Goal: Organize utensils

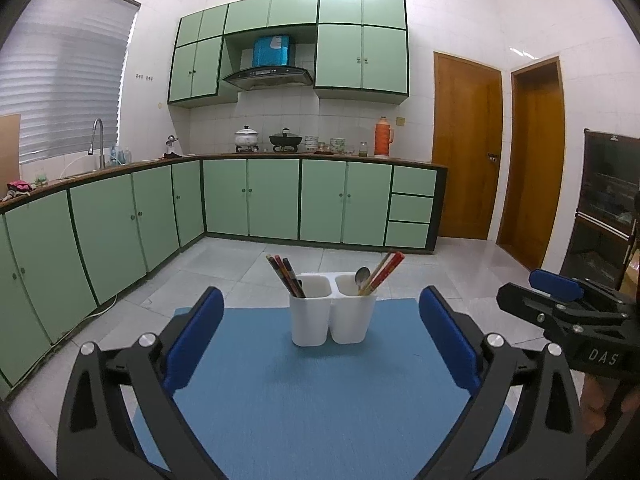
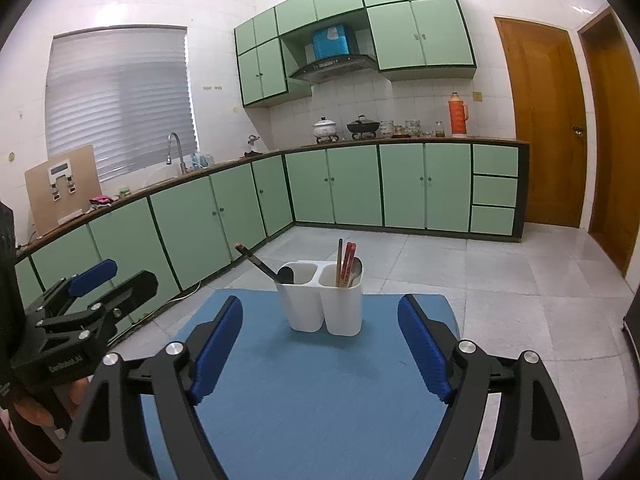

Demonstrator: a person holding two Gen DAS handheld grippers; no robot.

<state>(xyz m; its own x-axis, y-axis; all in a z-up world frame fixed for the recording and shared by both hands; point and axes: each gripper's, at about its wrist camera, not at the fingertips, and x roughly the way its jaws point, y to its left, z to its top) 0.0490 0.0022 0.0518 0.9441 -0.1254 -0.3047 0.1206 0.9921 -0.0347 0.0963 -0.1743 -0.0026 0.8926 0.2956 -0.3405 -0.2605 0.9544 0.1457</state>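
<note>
A white two-compartment utensil holder (image 1: 332,316) (image 2: 322,302) stands upright on a blue mat (image 1: 320,392) (image 2: 312,392). Dark and red chopsticks (image 1: 286,276) (image 2: 256,262) lean out of its left compartment. Its right compartment holds red chopsticks (image 1: 384,272) (image 2: 347,260) and a metal spoon (image 1: 362,278) (image 2: 355,270). My left gripper (image 1: 322,332) is open, short of the holder, with nothing between its blue pads. My right gripper (image 2: 320,344) is open too, also short of the holder and empty. Each gripper shows at the other view's edge: the right gripper (image 1: 560,304), the left gripper (image 2: 88,292).
The mat lies on a table above a grey tiled floor (image 1: 460,272). Green base cabinets (image 1: 280,200) with a counter, pots and an orange flask (image 1: 383,136) run along the far walls. Wooden doors (image 1: 466,148) stand at the right. A person's hand (image 2: 48,404) holds the left gripper.
</note>
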